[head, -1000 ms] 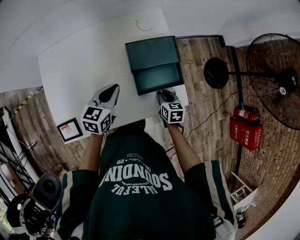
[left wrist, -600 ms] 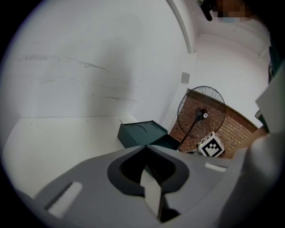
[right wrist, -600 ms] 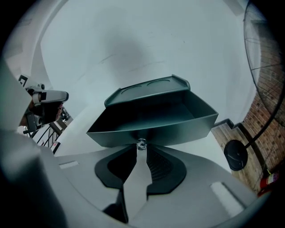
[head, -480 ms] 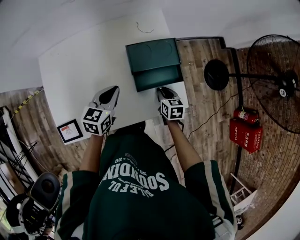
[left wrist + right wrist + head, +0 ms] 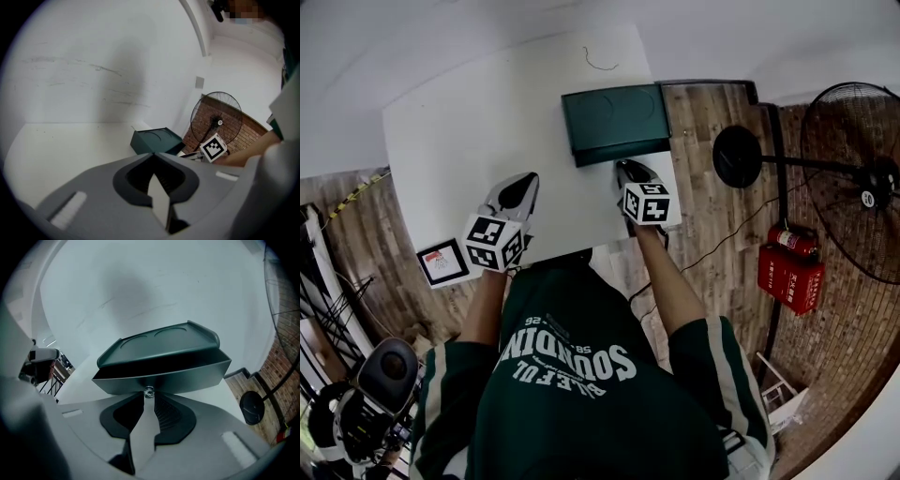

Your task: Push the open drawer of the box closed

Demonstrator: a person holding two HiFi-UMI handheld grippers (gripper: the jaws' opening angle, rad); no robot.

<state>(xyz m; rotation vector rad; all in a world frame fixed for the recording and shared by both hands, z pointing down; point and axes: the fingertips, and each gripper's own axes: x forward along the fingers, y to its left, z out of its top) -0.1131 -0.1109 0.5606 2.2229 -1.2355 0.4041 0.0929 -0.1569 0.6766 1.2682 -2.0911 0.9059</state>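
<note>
A dark green box [image 5: 614,120] stands at the far right of the white table [image 5: 459,131]. Its drawer [image 5: 161,379] sticks out only a little, with a dark slit under the box top. My right gripper [image 5: 632,171] is shut, and its tips [image 5: 148,396] press on the small metal knob [image 5: 149,390] in the middle of the drawer front. My left gripper [image 5: 523,180] hovers over the table to the left of the box, shut with nothing in it. In the left gripper view the box [image 5: 155,140] lies ahead to the right of the shut jaws.
The box sits close to the table's right edge, with wooden floor beyond. A standing fan [image 5: 858,178] and its round base [image 5: 741,155] are to the right, with red fire extinguishers [image 5: 790,270] nearby. A small framed card [image 5: 442,262] lies at the table's near left corner.
The right gripper has moved away from me toward the box. The drawer has slid in ahead of it, from well open to nearly flush. The left gripper has stayed put.
</note>
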